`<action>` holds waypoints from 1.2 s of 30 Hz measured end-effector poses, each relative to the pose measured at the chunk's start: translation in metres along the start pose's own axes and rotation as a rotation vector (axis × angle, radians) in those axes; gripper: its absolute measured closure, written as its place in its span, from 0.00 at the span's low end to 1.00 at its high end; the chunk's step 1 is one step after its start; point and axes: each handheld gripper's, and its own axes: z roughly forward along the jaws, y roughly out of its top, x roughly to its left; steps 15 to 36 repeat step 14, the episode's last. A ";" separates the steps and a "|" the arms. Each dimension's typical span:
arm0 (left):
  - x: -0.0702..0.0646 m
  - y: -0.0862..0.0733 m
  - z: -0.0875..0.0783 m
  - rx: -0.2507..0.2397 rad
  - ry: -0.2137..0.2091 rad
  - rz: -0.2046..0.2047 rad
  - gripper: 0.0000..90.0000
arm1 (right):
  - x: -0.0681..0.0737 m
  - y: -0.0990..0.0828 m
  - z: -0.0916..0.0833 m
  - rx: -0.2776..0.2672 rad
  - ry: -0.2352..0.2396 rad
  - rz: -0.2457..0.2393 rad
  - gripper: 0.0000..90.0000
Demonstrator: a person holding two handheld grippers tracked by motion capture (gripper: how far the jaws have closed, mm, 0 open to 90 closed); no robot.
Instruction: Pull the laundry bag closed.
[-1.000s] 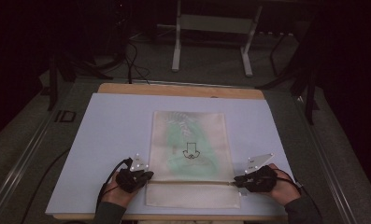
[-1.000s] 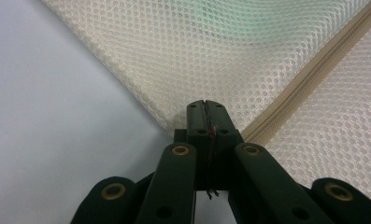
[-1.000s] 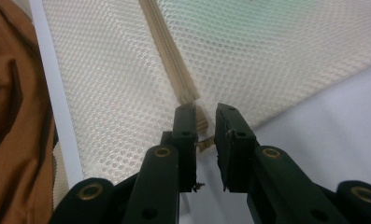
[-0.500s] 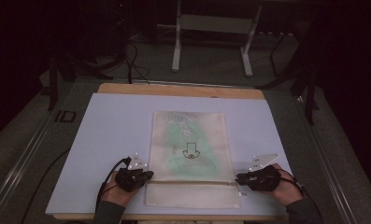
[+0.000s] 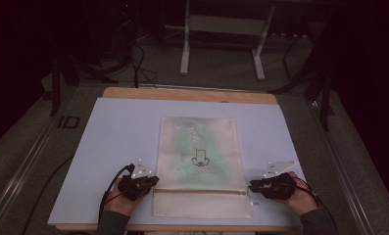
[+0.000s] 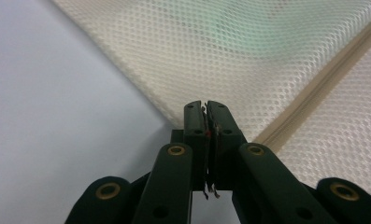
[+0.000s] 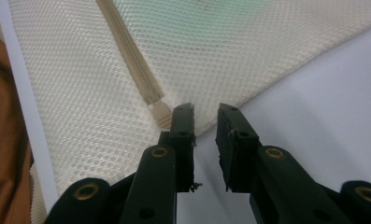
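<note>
A mesh bag (image 5: 199, 164) lies flat on a sheet (image 5: 109, 142) that covers the table (image 5: 182, 93), near its front middle. The zipper (image 5: 202, 192) runs across the bag's near end. The left tool (image 5: 150, 182) sits at the bag's left edge, the right tool (image 5: 253, 186) just beside its right edge.

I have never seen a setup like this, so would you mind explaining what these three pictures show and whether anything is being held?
No robot here: a person works at a table, holding a black two-jaw gripper in each hand. The high view looks down from above the person's side; the left gripper and right gripper sit at either end of a zip. The other two pictures come from cameras riding on each gripper, looking along its jaws.

On the pale lilac-white tabletop sheet lies a flat cream mesh zip bag with something green inside. The left gripper's jaws are pressed together at the bag's edge; whether mesh is pinched between them is unclear. The right gripper is open, holding nothing, its jaws by the beige zip's end.
</note>
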 end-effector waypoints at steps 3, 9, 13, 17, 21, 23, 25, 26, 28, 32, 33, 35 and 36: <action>0.001 0.000 -0.001 -0.010 0.013 -0.008 0.96 | -0.002 -0.002 -0.001 -0.008 -0.011 0.010 0.85; 0.004 -0.002 -0.003 -0.026 0.045 -0.021 0.95 | -0.005 -0.006 0.001 -0.018 -0.028 0.037 0.83; 0.006 -0.003 -0.004 -0.028 0.073 -0.031 0.95 | -0.008 -0.009 0.002 -0.026 -0.046 0.052 0.83; 0.008 -0.003 -0.005 -0.031 0.081 -0.035 0.95 | -0.008 -0.010 0.002 -0.030 -0.050 0.060 0.83; 0.008 -0.003 -0.005 -0.031 0.081 -0.035 0.95 | -0.008 -0.010 0.002 -0.030 -0.050 0.060 0.83; 0.008 -0.003 -0.005 -0.031 0.081 -0.035 0.95 | -0.008 -0.010 0.002 -0.030 -0.050 0.060 0.83; 0.008 -0.003 -0.005 -0.031 0.081 -0.035 0.95 | -0.008 -0.010 0.002 -0.030 -0.050 0.060 0.83; 0.008 -0.003 -0.005 -0.031 0.081 -0.035 0.95 | -0.008 -0.010 0.002 -0.030 -0.050 0.060 0.83; 0.008 -0.003 -0.005 -0.031 0.081 -0.035 0.95 | -0.008 -0.010 0.002 -0.030 -0.050 0.060 0.83; 0.008 -0.003 -0.005 -0.031 0.081 -0.035 0.95 | -0.008 -0.010 0.002 -0.030 -0.050 0.060 0.83; 0.008 -0.003 -0.005 -0.031 0.081 -0.035 0.95 | -0.008 -0.010 0.002 -0.030 -0.050 0.060 0.83; 0.008 -0.003 -0.005 -0.031 0.081 -0.035 0.95 | -0.008 -0.010 0.002 -0.030 -0.050 0.060 0.83; 0.008 -0.003 -0.005 -0.031 0.081 -0.035 0.95 | -0.008 -0.010 0.002 -0.030 -0.050 0.060 0.83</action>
